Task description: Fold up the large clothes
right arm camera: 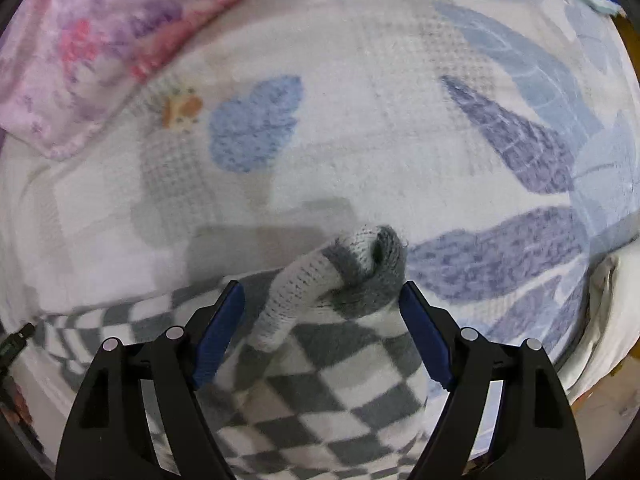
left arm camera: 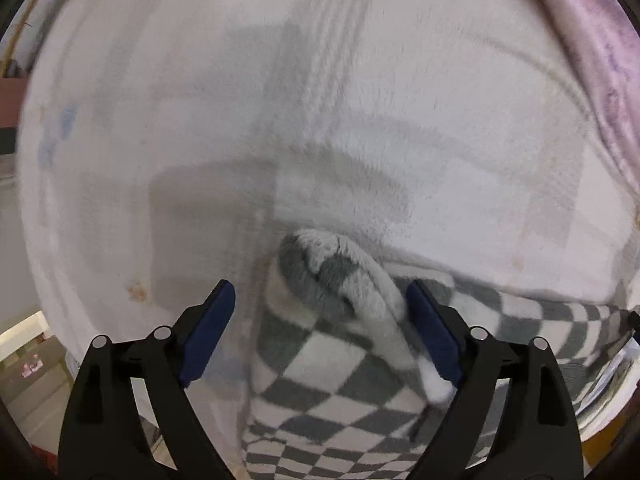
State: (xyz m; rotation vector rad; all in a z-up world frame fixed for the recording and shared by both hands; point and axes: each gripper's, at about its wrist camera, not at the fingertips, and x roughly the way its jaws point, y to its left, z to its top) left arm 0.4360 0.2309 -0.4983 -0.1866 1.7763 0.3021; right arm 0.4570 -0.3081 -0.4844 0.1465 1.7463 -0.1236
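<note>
A grey-and-white checkered fleece garment lies on a bed and also shows in the right wrist view. In the left wrist view a rolled corner of it rises between the blue pads of my left gripper, whose jaws stand wide apart; the cloth touches only the right pad. In the right wrist view a bunched knit edge stands between the pads of my right gripper, which is also wide open, the cloth loose between them.
The bed is covered by a white blanket with blue leaf prints. A pink floral quilt lies at the far left, and also shows in the left wrist view. The bed edge and floor show at lower left.
</note>
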